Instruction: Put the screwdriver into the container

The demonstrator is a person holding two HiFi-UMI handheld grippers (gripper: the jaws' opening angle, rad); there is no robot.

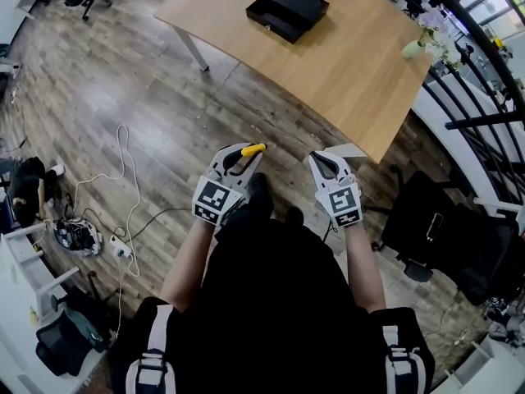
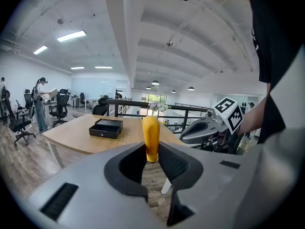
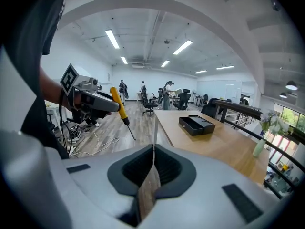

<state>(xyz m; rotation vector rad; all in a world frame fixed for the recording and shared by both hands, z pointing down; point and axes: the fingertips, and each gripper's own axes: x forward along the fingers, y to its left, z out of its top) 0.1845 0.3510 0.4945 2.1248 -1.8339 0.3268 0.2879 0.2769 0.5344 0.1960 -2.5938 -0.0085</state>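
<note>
screwdriver [image 2: 151,137]: yellow handle clamped in my left gripper [image 2: 151,157], tip free, likely for a steady carry | right gripper [image 3: 153,152]: jaws pressed together, nothing in them, idle on the right | container [image 1: 287,9]: black, open, far side of table [image 1: 353,72], well apart, so approach comes first

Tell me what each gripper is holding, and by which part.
The left gripper holds the screwdriver, its fingers closed on the yellow handle. The right gripper is shut and holds nothing.
</note>
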